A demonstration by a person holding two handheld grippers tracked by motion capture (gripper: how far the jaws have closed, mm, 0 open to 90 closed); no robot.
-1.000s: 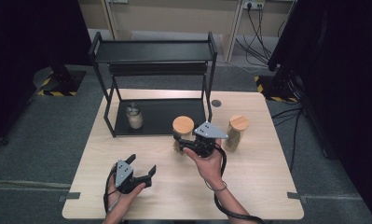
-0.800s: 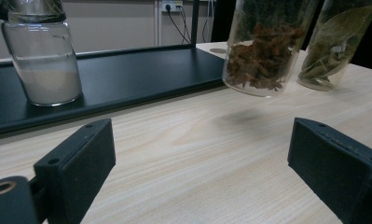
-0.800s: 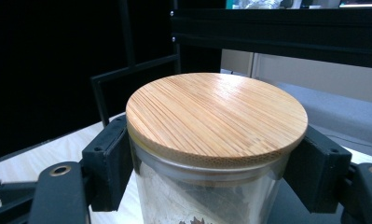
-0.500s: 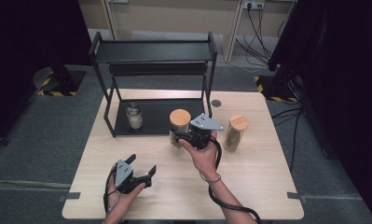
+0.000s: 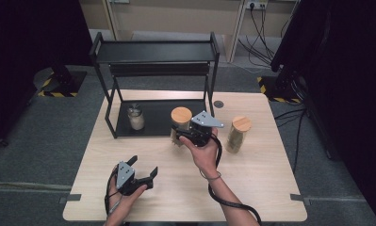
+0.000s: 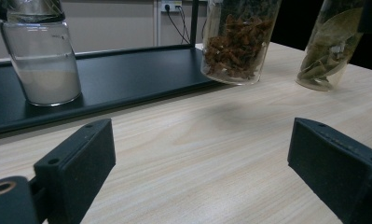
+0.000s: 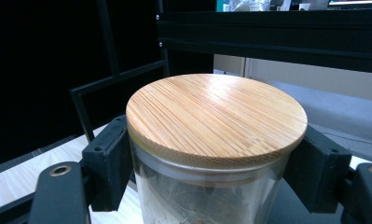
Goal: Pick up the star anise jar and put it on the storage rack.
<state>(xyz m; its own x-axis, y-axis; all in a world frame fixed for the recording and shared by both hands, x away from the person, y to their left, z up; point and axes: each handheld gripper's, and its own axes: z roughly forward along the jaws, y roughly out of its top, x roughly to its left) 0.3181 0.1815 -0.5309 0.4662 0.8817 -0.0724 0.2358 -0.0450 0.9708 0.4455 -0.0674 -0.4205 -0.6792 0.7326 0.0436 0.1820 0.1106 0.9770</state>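
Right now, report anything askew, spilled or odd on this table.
Nothing spilled or damaged. One oddity: the jar with the wooden lid, clamped in the right gripper, hangs tilted off the table by the rack.

Jar [image 5: 180,123]: carried left in my right gripper [image 5: 188,136], away from the second jar [image 5: 238,133].
Position: now at the rack [image 5: 111,101] front edge.

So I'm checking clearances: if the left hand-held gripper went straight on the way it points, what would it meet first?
Probably the black rack's bottom shelf: the left hand-held gripper faces bare table, then that edge, between the white-powder jar and the lifted spice jar.
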